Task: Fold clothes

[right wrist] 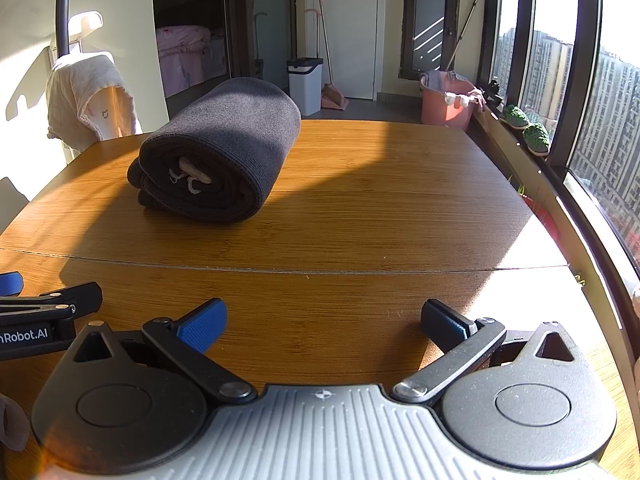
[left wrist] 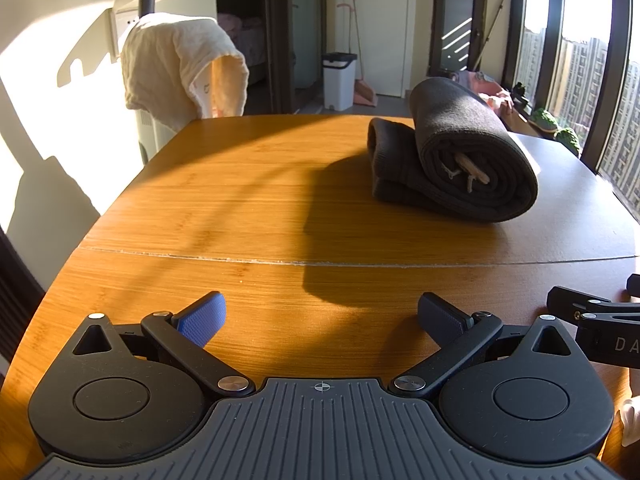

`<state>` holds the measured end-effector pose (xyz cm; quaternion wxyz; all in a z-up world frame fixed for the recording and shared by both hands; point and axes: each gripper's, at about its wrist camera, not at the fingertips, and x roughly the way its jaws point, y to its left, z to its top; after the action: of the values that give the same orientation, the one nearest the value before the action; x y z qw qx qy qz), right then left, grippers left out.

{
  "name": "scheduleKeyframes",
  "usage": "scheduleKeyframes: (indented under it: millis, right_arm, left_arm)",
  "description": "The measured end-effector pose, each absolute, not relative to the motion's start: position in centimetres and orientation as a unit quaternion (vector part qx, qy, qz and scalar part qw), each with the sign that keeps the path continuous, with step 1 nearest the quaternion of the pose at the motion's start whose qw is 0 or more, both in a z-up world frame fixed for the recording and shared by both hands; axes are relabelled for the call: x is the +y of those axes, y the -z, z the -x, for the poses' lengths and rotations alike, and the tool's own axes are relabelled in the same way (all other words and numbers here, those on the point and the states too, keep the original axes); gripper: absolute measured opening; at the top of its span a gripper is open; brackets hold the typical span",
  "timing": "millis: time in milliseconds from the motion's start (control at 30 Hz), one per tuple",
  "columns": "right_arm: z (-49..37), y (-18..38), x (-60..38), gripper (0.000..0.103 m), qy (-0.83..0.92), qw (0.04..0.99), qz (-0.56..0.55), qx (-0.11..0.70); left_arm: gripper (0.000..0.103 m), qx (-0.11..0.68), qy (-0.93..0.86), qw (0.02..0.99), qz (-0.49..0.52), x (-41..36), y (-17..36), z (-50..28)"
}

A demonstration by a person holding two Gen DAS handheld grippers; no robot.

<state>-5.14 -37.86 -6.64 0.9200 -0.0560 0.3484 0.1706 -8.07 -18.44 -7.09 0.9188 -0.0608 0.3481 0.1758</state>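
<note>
Home: bedroom doorway [right wrist: 188, 52], broom [right wrist: 326, 52], bin [right wrist: 305, 84], mop bucket [right wrist: 446, 104].

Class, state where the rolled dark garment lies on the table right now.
The rolled dark garment lies on the wooden table beyond its seam, right of centre in the left wrist view, left of centre in the right wrist view.

The left gripper [left wrist: 322, 314] has black link arms, round black hubs, silver pivot screws, a ribbed grey base with a crosshair mark, and blue textured pads [left wrist: 202, 320]. The right gripper [right wrist: 324, 316] matches it; white lettering marks each body's side.
</note>
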Motion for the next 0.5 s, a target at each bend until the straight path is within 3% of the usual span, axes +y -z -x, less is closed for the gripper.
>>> scheduleKeyframes:
  millis: [500]
  right_arm:
    - [5.13,6.64,-37.87,0.103,-0.170,0.920,0.056,0.349]
  left_arm:
    - [0.103,0.348,-0.178,0.918,0.062,-18.30,7.04,8.04]
